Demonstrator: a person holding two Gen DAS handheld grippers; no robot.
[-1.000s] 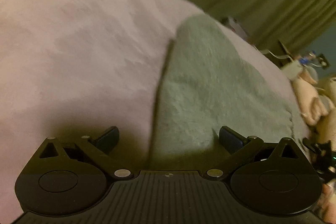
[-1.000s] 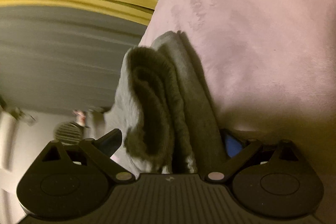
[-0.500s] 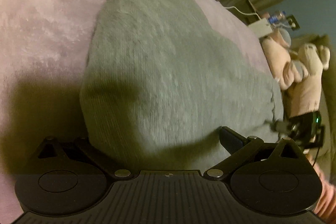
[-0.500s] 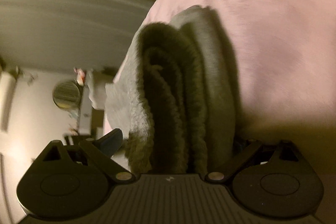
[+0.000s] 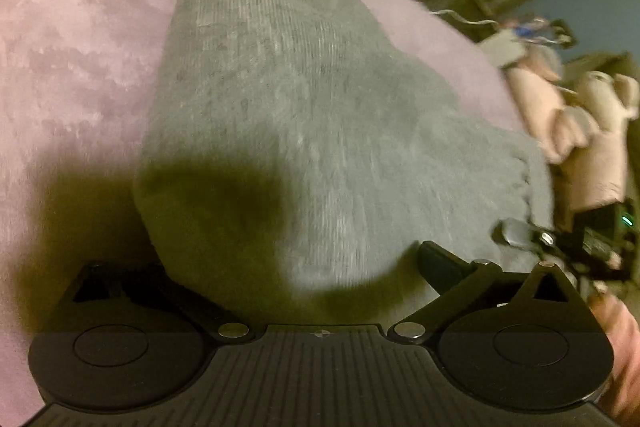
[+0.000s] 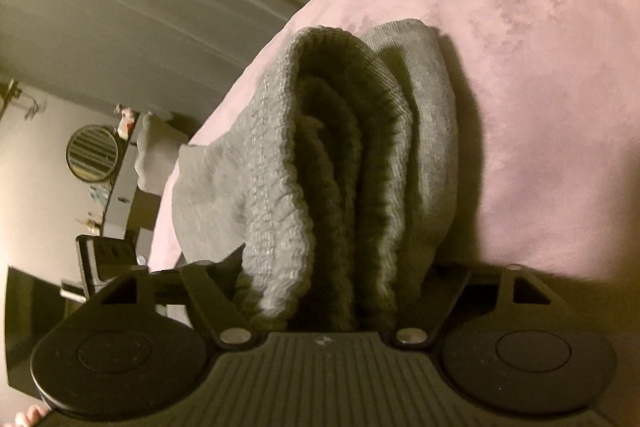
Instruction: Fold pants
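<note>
Now the big pink fuzzy bed (image 5: pixel 72 39) has the soft grey folded pants (image 5: pixel 304 115) lying on it. Right tool (image 6: pixel 336 267) is closing, with the thick folded pants edge between its jaws. Left tool (image 5: pixel 280 267) stands wide, straddling the pants corner, not squeezing.

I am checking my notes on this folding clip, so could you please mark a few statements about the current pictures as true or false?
1. The pants are grey. True.
2. They lie on a bare wooden floor. False: they lie on a pink plush cover.
3. Folded layers of the pants sit between the fingers of the right gripper. True; its fingers are closing.
4. Both fingers of the left gripper show clearly. False: only one finger shows; the other is lost in shadow.
5. Plush toys lie beyond the pants. True.
</note>
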